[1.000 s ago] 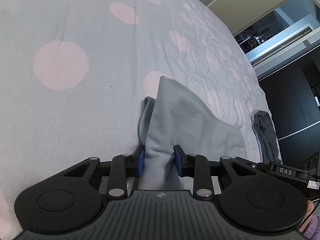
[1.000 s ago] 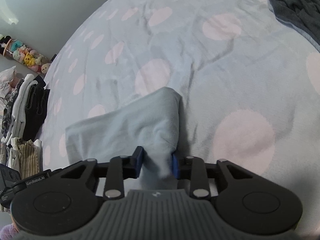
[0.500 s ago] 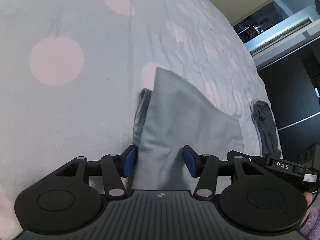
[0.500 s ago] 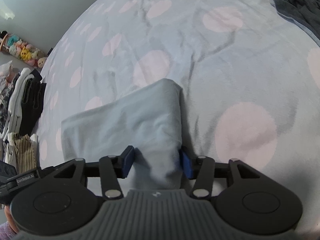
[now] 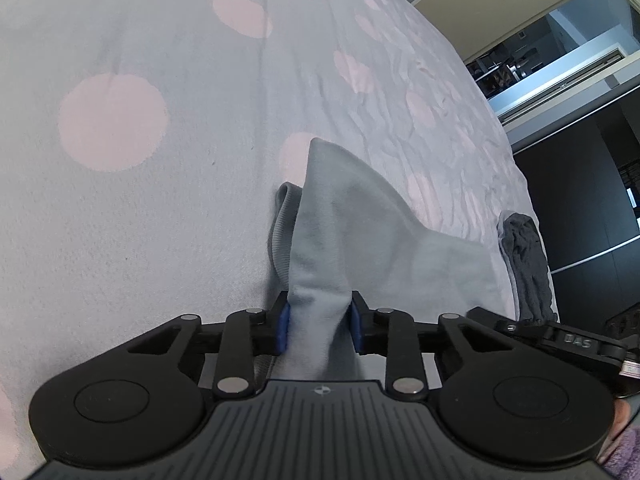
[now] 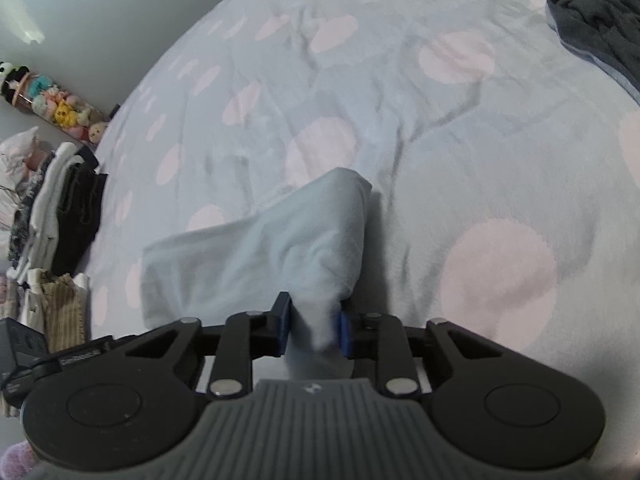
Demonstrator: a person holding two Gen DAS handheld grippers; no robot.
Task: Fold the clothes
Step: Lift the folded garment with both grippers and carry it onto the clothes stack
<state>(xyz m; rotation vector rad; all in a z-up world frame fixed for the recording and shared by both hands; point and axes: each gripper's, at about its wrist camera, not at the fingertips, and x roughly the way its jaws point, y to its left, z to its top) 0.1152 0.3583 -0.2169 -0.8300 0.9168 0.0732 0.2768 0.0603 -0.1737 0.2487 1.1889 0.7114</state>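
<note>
Nearest the left wrist camera, the left gripper [image 5: 320,328] was closing, its blue fingers [image 5: 283,327] pinching a bunched corner of the pale blue garment [image 5: 344,216]. In the right wrist view the right gripper [image 6: 314,326] was closing likewise, fingers [image 6: 345,332] nipped on the opposite corner of the same cloth. From each grip the fabric ran straight ahead, away from the fingers, and peaked in a raised fold over the spotted bedspread [image 5: 120,200]; its long axis lay crosswise, stretched between the two hands. Neither hand looked nearer the far fold, so the coming move likely needed both together. Farther off lay a dark grey garment [image 6: 600,12]; stacked clothes [image 6: 60,208] stood beside the bed.
</note>
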